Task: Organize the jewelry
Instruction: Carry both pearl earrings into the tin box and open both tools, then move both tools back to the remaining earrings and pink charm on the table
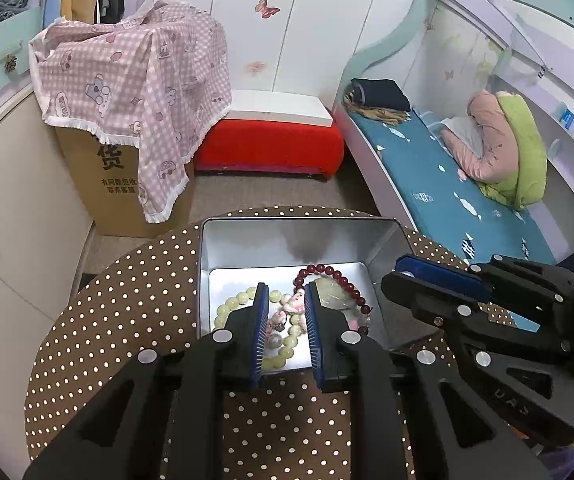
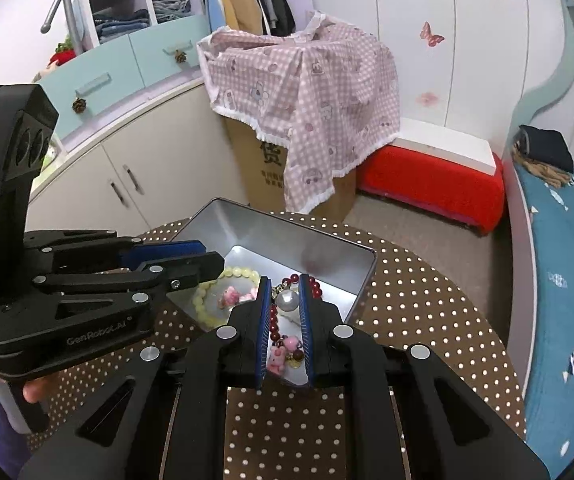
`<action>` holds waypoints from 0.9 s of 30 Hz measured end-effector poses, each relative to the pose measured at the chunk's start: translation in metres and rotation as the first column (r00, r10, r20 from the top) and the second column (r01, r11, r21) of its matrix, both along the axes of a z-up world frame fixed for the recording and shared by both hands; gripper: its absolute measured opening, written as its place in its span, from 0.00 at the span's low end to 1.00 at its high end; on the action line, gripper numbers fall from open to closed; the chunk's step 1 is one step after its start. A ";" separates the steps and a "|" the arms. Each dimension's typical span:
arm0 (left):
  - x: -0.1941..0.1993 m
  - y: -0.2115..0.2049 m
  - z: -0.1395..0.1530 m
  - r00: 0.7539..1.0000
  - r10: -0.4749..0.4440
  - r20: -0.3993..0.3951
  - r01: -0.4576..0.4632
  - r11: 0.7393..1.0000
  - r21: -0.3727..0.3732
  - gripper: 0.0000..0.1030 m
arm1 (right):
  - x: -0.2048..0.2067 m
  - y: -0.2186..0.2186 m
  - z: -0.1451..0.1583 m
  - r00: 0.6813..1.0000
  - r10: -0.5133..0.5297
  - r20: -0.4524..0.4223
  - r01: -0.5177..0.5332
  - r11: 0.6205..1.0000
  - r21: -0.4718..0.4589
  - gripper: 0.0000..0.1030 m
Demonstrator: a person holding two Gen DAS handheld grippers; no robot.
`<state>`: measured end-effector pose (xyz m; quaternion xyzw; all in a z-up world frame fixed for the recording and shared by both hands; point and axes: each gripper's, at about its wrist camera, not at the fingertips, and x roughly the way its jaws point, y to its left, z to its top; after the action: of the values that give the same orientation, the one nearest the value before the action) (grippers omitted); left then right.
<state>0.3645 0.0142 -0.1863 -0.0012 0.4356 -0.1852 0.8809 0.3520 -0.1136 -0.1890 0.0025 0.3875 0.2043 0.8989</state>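
Nearest the lens, left hand-held gripper (image 1: 285, 292): pads drawn close, only a slit between, nothing pinched. Right hand-held gripper (image 1: 397, 270) just beside, over the tin's right rim, likewise nearly closed and empty; seen side-on, pads almost meeting.

Jewelry inside the open tin (image 1: 299, 228), on its pale floor: red beads (image 1: 341, 276) toward the back right, yellow beads (image 1: 231, 304) at the left, pink charm (image 1: 296, 302) between them. Also a pearl (image 2: 287, 300), framed by the right pads in the right wrist view. Tangled where the strands cross; hard to say which piece lies over which. Near part of each strand hidden behind black fingers. Greenish flat piece inside the red loop, too blurred to name. Smudged reflections on the tin's back wall.

Tin near the far edge of the round dotted worktop (image 1: 127, 300), with bare cloth to its left and a narrower strip to its right. Worktop's near edge cut off by the gripper bodies.

Beyond the edge, floor, then a box (image 1: 115, 184) under pink cloth (image 1: 135, 80), a red stool (image 1: 271, 148) and a bed (image 1: 427, 184) at the right. Cabinet (image 1: 15, 220) close on the left. Fingers of a hand (image 2: 37, 392) wrapped round the left grip, mostly out of frame.
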 end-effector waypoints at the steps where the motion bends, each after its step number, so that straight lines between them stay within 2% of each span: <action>1: 0.000 0.000 0.000 1.000 0.001 0.000 -0.001 1.000 0.000 0.17 | 0.000 0.001 -0.001 1.000 0.000 -0.003 0.000 1.000 0.000 0.14; 10: -0.007 0.001 0.003 1.000 0.008 0.004 -0.008 1.000 -0.004 0.17 | 0.001 0.002 -0.003 1.000 -0.001 -0.022 0.001 1.000 0.010 0.14; 11: -0.009 0.002 0.004 1.000 0.010 0.006 -0.010 1.000 -0.005 0.19 | 0.001 0.002 -0.003 1.000 0.002 -0.023 -0.002 1.000 0.011 0.14; 13: -0.012 0.005 0.008 1.000 0.021 0.020 -0.021 1.000 -0.008 0.37 | -0.002 0.001 -0.001 1.000 -0.011 -0.014 0.011 1.000 0.014 0.16; 18: -0.025 0.010 0.018 0.999 0.030 0.043 -0.029 0.999 -0.016 0.38 | -0.010 -0.001 0.006 1.000 -0.016 -0.002 0.016 1.000 0.011 0.17; 23: -0.047 0.020 0.030 0.996 0.047 0.075 -0.045 0.999 -0.029 0.38 | -0.031 -0.001 0.020 1.000 -0.014 0.028 0.014 1.000 0.011 0.28; 25: -0.056 0.026 0.033 0.995 0.058 0.087 -0.056 0.998 -0.026 0.48 | -0.043 0.001 0.025 0.999 0.000 0.042 0.000 1.000 0.003 0.34; 27: -0.071 0.034 0.034 0.991 0.083 0.109 -0.082 0.997 -0.014 0.50 | -0.056 0.005 0.027 0.999 0.015 0.052 -0.014 1.000 -0.004 0.37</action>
<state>0.2932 0.0481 -0.1527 -0.0130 0.3852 -0.1505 0.9104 0.2959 -0.1088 -0.1618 -0.0073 0.3643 0.2102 0.9072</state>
